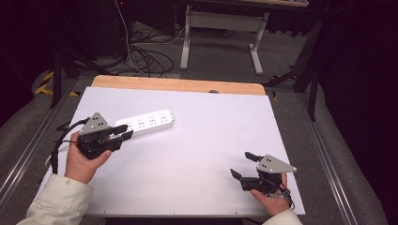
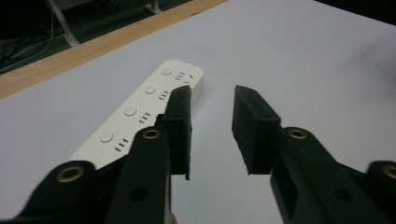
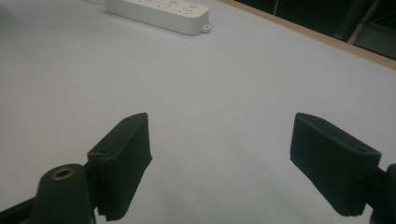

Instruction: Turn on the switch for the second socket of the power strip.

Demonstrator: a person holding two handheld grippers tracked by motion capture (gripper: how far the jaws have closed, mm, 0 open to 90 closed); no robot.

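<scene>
Black jaws of the left gripper (image 2: 212, 128) stand partly apart with bare table between them, beside the near end of the white power strip (image 1: 146, 121), which lies flat on the white table (image 1: 202, 140). Well apart, the right gripper (image 3: 233, 163) gapes wide, holding nothing.

I count 1 power strip (image 1: 146, 122) w/ 4 round buttons in a row, on 1 white table (image 1: 197, 154). 2 grippers: left gripper (image 1: 126, 132), right gripper (image 1: 241, 165), 2 black jaws ea. 2 hands.
</scene>
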